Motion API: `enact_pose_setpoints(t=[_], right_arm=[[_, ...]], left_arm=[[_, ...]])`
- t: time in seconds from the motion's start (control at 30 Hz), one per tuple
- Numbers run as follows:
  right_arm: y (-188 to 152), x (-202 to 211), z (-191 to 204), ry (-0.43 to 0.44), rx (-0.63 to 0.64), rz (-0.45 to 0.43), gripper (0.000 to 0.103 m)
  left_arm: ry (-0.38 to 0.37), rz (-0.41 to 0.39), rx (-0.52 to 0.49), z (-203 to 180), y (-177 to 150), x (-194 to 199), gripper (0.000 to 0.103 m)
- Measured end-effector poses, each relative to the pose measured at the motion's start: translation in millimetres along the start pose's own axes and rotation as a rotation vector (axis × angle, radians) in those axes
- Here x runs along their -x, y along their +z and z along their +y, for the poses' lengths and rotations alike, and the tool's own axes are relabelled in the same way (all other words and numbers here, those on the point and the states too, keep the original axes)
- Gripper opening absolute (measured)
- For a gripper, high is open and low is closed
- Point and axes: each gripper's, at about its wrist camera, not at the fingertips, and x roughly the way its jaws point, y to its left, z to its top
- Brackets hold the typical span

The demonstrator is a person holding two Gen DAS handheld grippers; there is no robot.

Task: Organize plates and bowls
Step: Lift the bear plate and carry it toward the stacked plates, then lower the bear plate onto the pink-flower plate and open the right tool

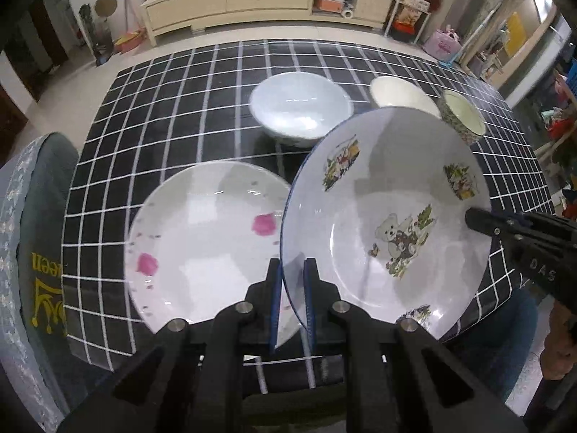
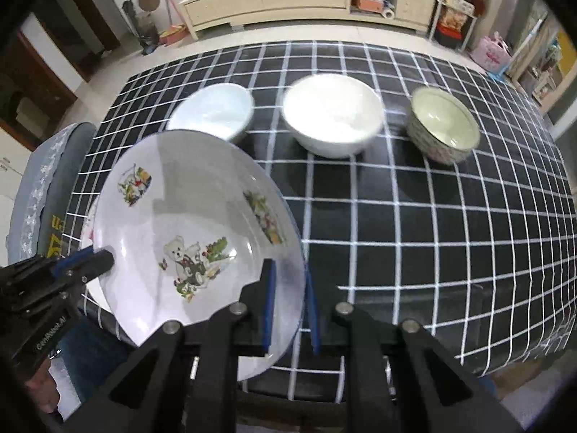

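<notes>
A white plate with a blue rim and teddy-bear pictures (image 1: pixel 389 216) (image 2: pixel 187 223) hangs tilted above the table, held from both sides. My left gripper (image 1: pixel 292 265) (image 2: pixel 102 258) is shut on its left rim. On the opposite rim my right gripper (image 2: pixel 288 270) (image 1: pixel 476 216) is shut too. Under and left of it a white plate with pink flowers (image 1: pixel 202 238) (image 2: pixel 88 231) lies flat near the table's front edge. Behind stand three bowls: a pale white one (image 1: pixel 301 106) (image 2: pixel 216 112), a plain white one (image 1: pixel 396 95) (image 2: pixel 331 112) and a green patterned one (image 1: pixel 463 115) (image 2: pixel 445 128).
The table wears a black cloth with white grid lines (image 2: pixel 432 234). A chair with a grey cover (image 1: pixel 32 252) stands against the table's left front corner. A long cream cabinet (image 1: pixel 259 0) and cluttered shelves line the far wall.
</notes>
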Motion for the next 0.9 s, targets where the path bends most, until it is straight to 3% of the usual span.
enact_pose_setpoints(t=[0.57, 0.9], right_arm=[[18.8, -49.8, 102.1, 0.060, 0.168, 0.083, 0.020], [25.0, -68.0, 132.5, 0.035, 0.228, 0.094, 0.020]], left_arm=[[0.061, 0.042, 0.178, 105.6, -28.5, -6.3, 0.010], [0.063, 0.053, 0.227, 130.6, -35.2, -17.2, 0.011]])
